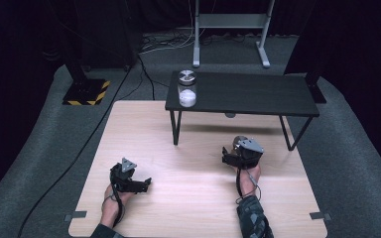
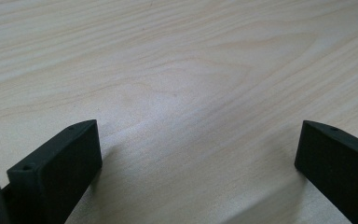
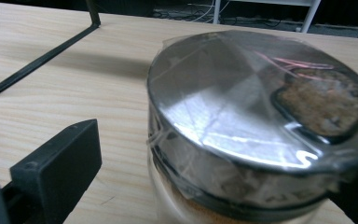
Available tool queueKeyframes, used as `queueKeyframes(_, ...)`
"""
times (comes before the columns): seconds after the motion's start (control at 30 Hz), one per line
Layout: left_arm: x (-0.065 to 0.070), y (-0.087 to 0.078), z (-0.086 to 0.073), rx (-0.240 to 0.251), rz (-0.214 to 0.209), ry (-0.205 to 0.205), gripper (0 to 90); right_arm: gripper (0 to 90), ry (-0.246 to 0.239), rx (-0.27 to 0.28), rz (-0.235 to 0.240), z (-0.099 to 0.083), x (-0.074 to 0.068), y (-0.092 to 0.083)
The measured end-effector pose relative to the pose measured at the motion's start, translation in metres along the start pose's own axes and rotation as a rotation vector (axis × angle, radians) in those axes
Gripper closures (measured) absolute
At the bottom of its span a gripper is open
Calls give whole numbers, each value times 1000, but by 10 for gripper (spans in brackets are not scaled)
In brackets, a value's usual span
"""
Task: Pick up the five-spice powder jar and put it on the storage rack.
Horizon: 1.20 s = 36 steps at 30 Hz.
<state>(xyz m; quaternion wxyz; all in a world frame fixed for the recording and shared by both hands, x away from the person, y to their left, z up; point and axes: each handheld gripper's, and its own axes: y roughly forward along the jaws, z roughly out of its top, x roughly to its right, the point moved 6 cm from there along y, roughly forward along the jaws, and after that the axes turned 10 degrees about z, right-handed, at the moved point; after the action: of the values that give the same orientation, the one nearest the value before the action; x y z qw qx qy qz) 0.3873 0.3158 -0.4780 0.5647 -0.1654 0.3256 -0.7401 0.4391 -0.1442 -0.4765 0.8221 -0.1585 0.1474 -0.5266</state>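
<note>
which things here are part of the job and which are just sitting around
In the job:
- right claw, jaws either side of a metal-lidded jar

Lying about:
- second jar with white contents, on the black shelf
- left claw, open over bare table

A lab or studio: black curtains, floor cables, hazard-striped stand base, grey carpet.

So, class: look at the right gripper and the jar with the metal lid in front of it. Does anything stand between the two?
Nothing visible does. The right gripper has its jaws open around the jar, which stands on the wooden table.
</note>
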Motion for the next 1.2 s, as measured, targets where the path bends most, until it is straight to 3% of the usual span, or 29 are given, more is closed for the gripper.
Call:
queueKeyframes(0.13,0,0,0,0,0,0,0,0,2,2,4,0,0,1)
queueKeyframes(0.17,0,0,0,0,0,0,0,96,2,5,-1,-1,0,0)
queueKeyframes(0.2,0,0,0,0,0,0,1,284,20,15,-51,-2,-5,-1)
queueKeyframes(0.23,0,0,0,0,0,0,1,295,46,31,-42,-4,-2,-3)
queueKeyframes(1.2,0,0,0,0,0,-1,1,299,36,16,-10,6,2,-13)
